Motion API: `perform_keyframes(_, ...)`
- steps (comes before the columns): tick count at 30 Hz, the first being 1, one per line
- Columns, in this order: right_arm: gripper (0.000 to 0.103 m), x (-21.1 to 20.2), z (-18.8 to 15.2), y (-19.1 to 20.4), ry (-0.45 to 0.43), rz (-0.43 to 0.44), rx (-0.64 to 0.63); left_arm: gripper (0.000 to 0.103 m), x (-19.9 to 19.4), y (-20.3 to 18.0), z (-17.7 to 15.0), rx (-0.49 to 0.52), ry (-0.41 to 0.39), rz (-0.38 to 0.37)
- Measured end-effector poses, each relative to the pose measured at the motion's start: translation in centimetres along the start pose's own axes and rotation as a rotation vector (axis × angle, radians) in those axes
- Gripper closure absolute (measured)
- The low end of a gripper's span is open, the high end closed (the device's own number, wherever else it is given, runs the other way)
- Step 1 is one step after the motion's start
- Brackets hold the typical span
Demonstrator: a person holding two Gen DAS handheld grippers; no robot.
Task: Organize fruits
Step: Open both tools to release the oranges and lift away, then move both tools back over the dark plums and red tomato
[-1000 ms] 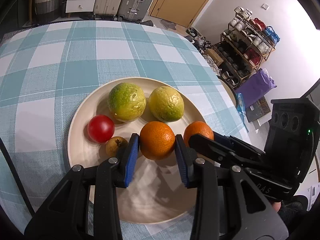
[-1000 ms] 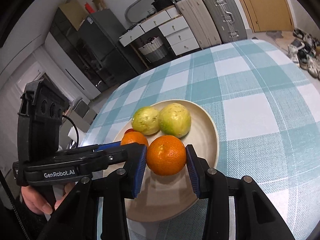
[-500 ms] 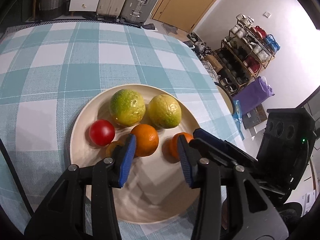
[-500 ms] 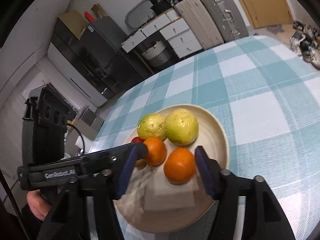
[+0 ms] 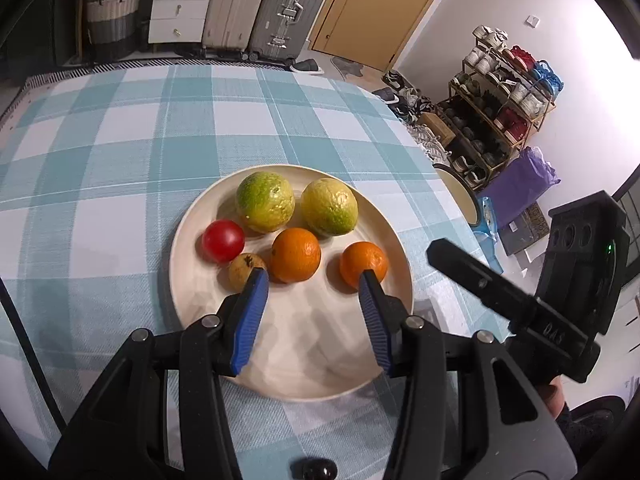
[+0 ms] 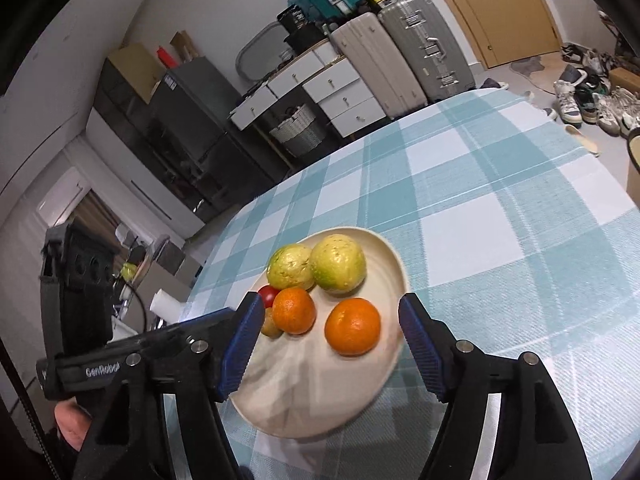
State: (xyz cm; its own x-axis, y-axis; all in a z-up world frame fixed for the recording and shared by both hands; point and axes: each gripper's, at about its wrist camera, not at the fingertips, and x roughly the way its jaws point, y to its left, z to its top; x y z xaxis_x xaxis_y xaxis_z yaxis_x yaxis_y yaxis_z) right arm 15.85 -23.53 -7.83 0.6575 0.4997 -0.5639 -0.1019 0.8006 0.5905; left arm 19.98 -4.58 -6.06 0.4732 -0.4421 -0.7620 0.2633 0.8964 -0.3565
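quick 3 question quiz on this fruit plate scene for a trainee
1. How many fruits lie on the plate?
2. True or false: the right gripper grips an orange.
3. Which fruit touches the red fruit? A: right orange B: small brownish fruit C: none

Key: 1. Six. 2. False; its jaws are opening, and the orange lies free on the plate. 3. B.

Tablecloth teal-and-white check. Plate cream. Two oranges orange. Two larger citrus fruits mottled green-yellow. Tomato red. Small fruit dull yellow-brown, dark speck. Left gripper black, blue pads; right gripper same. Suitcases silver and beige. Door yellow-tan. Bag purple.
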Motion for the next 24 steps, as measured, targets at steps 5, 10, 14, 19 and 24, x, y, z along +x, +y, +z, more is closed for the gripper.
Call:
perform_keyframes(5, 0.024, -1.3, -0.1, 0.6, -0.021, -0.001, -0.017, 0.047, -1.7, 0.1, -0.9, -0.003, -0.022, 0.021)
perform_keyframes(10, 0.021, -2.9, -0.4, 1.6, -0.043, -0.001, -0.04, 0.032, -3.2, -0.1, -1.8, 0.0, -0.045, 0.044)
perform_keyframes(14, 0.017, -4.2, -1.0, 2.3, -0.062, -0.004, -0.061, 0.022, -4.5, -0.3, -2.6, 0.0, -0.074, 0.064)
perform_keyframes(19, 0.012, -5.6, -1.7, 3.2, -0.074, -0.01, -0.087, 0.02, -6.0, -0.4, -3.7, 0.0, -0.101, 0.063)
perform_keyframes(24, 0.006, -7.0, -2.4, 4.0, -0.095, -0.004, -0.126, 0.016, -7.3, -0.9, -4.9, 0.035, -0.123, 0.059)
